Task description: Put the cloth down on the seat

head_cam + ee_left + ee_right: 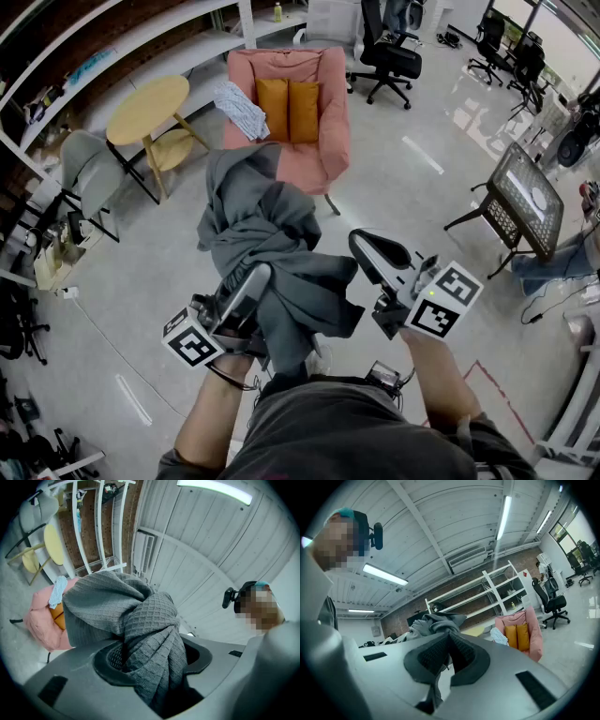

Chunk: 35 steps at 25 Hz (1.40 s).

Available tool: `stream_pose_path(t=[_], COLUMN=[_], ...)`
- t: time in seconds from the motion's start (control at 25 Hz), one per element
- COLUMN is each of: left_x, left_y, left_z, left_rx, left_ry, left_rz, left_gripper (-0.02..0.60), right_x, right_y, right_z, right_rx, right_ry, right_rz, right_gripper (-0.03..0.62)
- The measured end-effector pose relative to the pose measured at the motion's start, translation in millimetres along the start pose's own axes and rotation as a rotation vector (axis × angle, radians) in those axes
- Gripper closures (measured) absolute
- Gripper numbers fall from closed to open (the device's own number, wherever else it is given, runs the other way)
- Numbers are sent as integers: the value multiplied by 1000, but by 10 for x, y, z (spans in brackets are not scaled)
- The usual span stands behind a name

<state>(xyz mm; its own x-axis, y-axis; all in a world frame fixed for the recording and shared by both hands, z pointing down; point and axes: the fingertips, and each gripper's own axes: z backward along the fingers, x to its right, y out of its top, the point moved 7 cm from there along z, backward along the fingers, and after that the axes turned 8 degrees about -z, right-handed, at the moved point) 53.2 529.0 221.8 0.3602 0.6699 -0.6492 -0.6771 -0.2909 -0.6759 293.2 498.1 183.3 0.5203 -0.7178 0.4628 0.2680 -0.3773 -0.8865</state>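
— Where's the cloth rn?
— Up in the air, not resting on anything. It's a grey waffle-knit thing, bunched up and pinched in the left gripper. The jaws are partway apart w/ a thick twist of fabric filling the gap, pads pressing on it. The bulk stands up and away from the jaws, toward the far side.
— And the right gripper?
— Jaws together, tips meeting, nothing plainly caught btw them. It sits just beside the cloth, on its right. Not helping, afaict.
— The seat?
— Pink armchair at the far end of the floor, well apart from both grippers and approx straight ahead of the left one. Two orange cushions lean on its back, and there's a pale striped rag on its left arm.
— So what does the move hang on?
— Imo just that gap: cloth near, seat far, same line. The left hand carries, so it has to close the distance, then let go over the bare front of the seat pad. The right is no nearer, prob. not needed.
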Motion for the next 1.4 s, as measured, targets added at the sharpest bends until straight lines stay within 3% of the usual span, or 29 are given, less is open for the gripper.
stream_pose_path(t=[0.92,1.4], left_x=[-194,-690], left_y=[-277,146], left_z=[103,50], left_rx=[-67,-73], left_ry=[102,84], left_rz=[22,23], left_gripper=[334,334], right_x=[82,210], right_y=[-310,-257], right_z=[27,-612], right_rx=[-31,-37], right_ry=[-35,-51], right_rz=[-46,-52], right_gripper=[579,579])
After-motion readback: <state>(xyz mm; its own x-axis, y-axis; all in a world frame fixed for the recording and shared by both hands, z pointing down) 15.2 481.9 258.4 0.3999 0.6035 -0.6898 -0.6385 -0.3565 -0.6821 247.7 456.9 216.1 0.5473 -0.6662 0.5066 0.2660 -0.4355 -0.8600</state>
